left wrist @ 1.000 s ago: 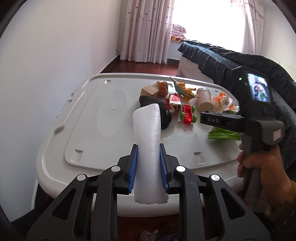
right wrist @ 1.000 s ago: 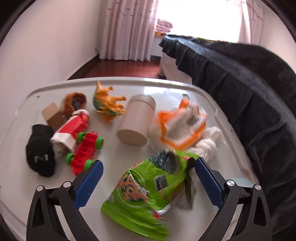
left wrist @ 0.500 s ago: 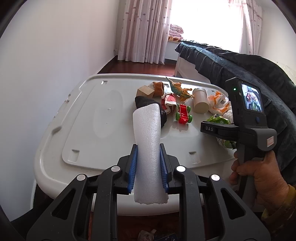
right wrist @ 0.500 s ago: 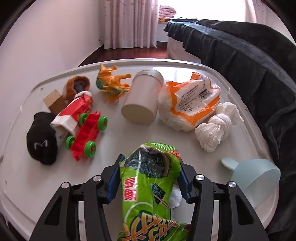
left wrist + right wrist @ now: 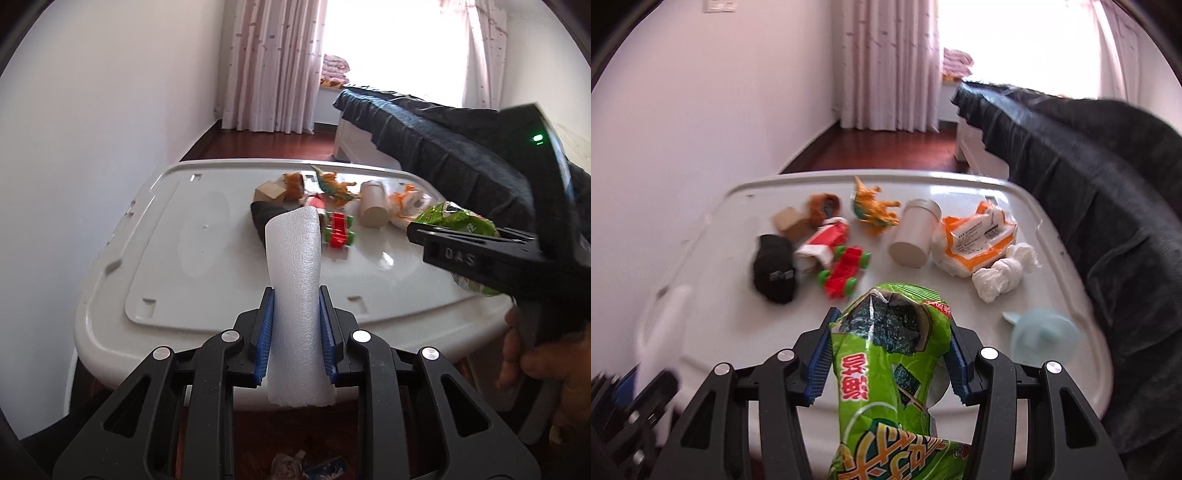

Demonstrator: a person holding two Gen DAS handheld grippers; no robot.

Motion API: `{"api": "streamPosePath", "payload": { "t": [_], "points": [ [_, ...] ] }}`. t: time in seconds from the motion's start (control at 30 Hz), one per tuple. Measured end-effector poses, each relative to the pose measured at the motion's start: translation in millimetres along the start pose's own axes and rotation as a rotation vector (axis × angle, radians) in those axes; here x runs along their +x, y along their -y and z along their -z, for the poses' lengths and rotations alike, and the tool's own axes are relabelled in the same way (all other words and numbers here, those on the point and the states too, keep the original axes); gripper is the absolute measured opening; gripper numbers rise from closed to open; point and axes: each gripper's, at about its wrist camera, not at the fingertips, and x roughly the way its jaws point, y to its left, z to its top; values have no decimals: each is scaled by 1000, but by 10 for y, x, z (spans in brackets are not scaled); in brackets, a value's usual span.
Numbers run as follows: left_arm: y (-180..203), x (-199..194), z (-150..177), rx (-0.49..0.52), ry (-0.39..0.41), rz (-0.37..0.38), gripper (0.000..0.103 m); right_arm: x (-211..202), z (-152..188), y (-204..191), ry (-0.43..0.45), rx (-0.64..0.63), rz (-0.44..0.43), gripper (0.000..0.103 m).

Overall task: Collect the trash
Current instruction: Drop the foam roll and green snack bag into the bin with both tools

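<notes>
My left gripper (image 5: 296,334) is clamped on a white foam piece (image 5: 295,291), held upright between the 2 blue pads, above the near edge of the white table (image 5: 184,258). My right gripper (image 5: 890,354) is closed around a green snack bag (image 5: 890,373), which stands up between its pads and hangs out below them, off the table surface. On the table beyond lie an orange-and-white wrapper (image 5: 975,236), a knotted white tissue (image 5: 1004,277), a white jar (image 5: 916,232) on its side, a red toy car (image 5: 846,273), an orange dinosaur (image 5: 873,206) and a black cloth item (image 5: 774,269).
</notes>
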Motion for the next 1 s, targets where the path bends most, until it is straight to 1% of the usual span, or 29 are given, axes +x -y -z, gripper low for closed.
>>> {"api": "streamPosePath", "payload": {
  "t": [0.1, 0.17, 0.3, 0.4, 0.47, 0.5, 0.53, 0.57, 0.6, 0.63, 0.67, 0.77, 0.83, 0.9, 1.0],
  "points": [
    [57, -141, 154, 12, -38, 27, 23, -251, 246, -33, -24, -21, -28, 52],
    [71, -207, 311, 26, -78, 33, 23, -382, 498, -54, -58, -33, -44, 52],
    [53, -278, 671, 43, -176, 36, 23, -451, 904, -34, -142, -23, -68, 52],
    [1, -289, 879, 37, -237, 38, 23, -469, 1259, -55, -203, -41, -68, 53],
    [-25, -296, 1016, 25, -280, 39, 25, -466, 1384, -47, -225, -43, -58, 54],
    [-35, -295, 1046, 20, -296, 43, 26, -460, 1449, -41, -239, -42, -51, 55],
    [-34, -281, 1084, 16, -325, 43, 32, -434, 1508, -35, -263, -43, -43, 61],
    [-31, -264, 1113, 10, -354, 47, 42, -428, 1536, -29, -273, -42, -35, 65],
    [-34, -259, 1126, 0, -367, 39, 51, -428, 1558, -15, -273, -36, -16, 78],
    [-25, -271, 1133, -7, -375, 24, 70, -438, 1563, 0, -266, -32, 6, 92],
    [-22, -277, 1127, -12, -378, 5, 76, -456, 1550, 9, -256, -32, 17, 96],
    [-28, -356, 1061, -18, -322, -4, 79, -532, 1498, 52, -209, -24, 38, 97],
    [-48, -398, 1013, -21, -284, -5, 80, -597, 1453, 107, -167, -3, 36, 98],
    [-65, -415, 952, -27, -256, -7, 81, -625, 1406, 136, -143, 5, 31, 98],
    [-82, -434, 821, -15, -212, -35, 81, -666, 1307, 177, -104, 2, 44, 98]
  ]
}}
